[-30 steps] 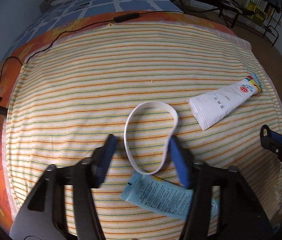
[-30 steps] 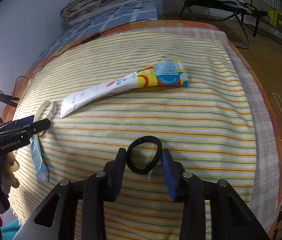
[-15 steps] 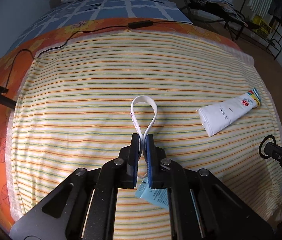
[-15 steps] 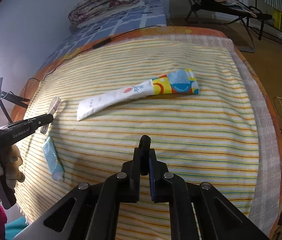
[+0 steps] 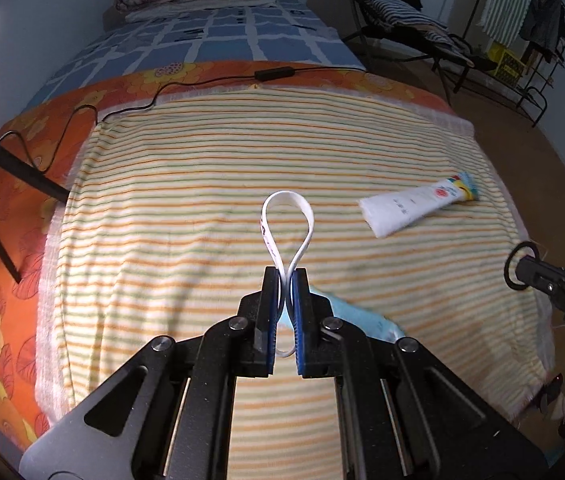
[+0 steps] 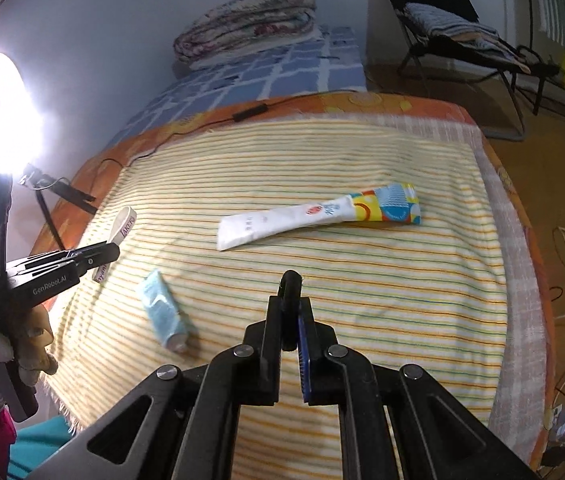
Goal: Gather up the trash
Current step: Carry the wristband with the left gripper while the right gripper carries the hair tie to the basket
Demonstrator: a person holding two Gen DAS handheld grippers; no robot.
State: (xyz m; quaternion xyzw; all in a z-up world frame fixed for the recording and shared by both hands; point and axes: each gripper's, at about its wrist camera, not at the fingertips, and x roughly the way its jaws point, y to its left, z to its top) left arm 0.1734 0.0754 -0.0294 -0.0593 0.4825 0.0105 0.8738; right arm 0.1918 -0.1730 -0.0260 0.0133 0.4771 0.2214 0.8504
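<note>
Pinching white band [image 5: 287, 220], left gripper [image 5: 285, 280] holds it above striped cloth [image 5: 202, 184]. Right gripper [image 6: 291, 300] clamps black ring [image 6: 290, 280]. Left: white tube [image 6: 314, 216] far, blue tube [image 6: 164, 314] near-left, no bin visible.

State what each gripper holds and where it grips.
Left gripper pinches the white band across its near end, squeezing the loop flat. Right gripper pinches the black ring across its near part.
</note>
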